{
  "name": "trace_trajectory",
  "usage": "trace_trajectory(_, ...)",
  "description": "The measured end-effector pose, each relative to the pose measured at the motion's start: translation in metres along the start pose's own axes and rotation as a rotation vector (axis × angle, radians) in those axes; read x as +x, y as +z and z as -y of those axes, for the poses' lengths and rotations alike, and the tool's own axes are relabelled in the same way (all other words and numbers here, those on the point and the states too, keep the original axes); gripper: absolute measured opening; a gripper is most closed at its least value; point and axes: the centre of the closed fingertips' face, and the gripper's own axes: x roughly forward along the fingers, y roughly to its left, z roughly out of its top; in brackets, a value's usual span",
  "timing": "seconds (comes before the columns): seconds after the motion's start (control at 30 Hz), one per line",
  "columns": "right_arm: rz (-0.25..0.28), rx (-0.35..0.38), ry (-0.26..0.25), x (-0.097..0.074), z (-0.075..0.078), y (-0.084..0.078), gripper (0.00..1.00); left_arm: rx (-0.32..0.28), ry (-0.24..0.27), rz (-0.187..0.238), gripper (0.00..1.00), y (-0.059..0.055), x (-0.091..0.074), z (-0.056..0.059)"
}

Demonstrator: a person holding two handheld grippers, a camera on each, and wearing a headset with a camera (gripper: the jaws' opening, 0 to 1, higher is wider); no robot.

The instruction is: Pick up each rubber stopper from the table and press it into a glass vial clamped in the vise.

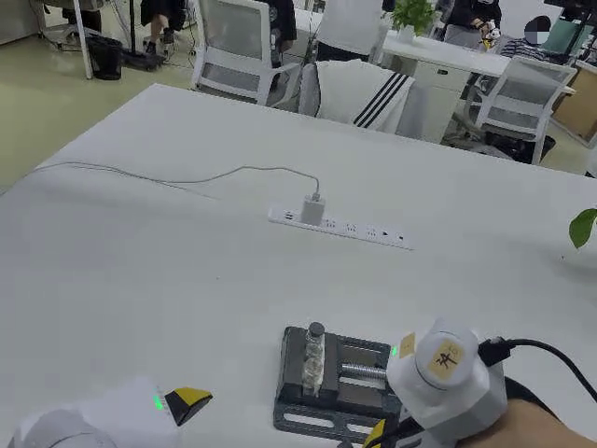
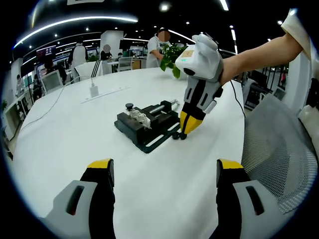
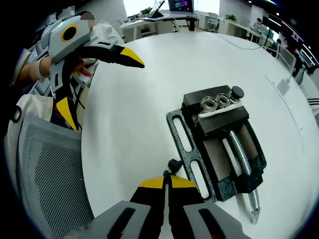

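Observation:
A black vise (image 1: 347, 397) (image 2: 154, 130) (image 3: 219, 149) stands on the white table and clamps a row of glass vials (image 1: 313, 362) (image 2: 140, 116) (image 3: 216, 102). The end vial carries a black rubber stopper (image 1: 316, 329) (image 2: 129, 106) (image 3: 237, 92); two others show open mouths. My right gripper (image 1: 375, 435) (image 2: 185, 130) (image 3: 167, 178) points down at the table beside the vise, jaws shut. A loose black stopper (image 3: 173, 164) (image 2: 176, 135) lies right at its tips. My left gripper (image 2: 164, 167) (image 3: 99, 84) (image 1: 189, 403) hovers wide open and empty, well short of the vise.
A white power strip (image 1: 340, 227) with a plugged charger and a trailing cable lies mid-table. Office chairs (image 1: 359, 93) line the far edge. A grey mesh chair (image 2: 279, 159) (image 3: 45, 169) is at the near edge. A green leaf (image 1: 582, 227) pokes in at right.

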Motion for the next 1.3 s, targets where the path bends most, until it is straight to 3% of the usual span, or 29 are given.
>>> trace_trajectory(0.43, 0.015, 0.033, -0.004, -0.002, 0.001, 0.000, 0.00, -0.001, 0.008, 0.002, 0.82, 0.000, -0.002, -0.001)
trace_trajectory(0.7, 0.077, 0.097, -0.011, -0.012, 0.006, 0.003, 0.00, 0.005, 0.002, 0.004, 0.82, 0.000, 0.000, 0.001)
trace_trajectory(1.03, 0.316, 0.331, 0.036, -0.041, 0.002, 0.028, 0.00, 0.018, -0.010, 0.012, 0.81, 0.003, 0.004, 0.005)
trace_trajectory(1.3, 0.530, 0.542, 0.151, -0.070, -0.010, 0.055, 0.00, 0.034, -0.015, 0.036, 0.79, 0.012, 0.007, 0.008)
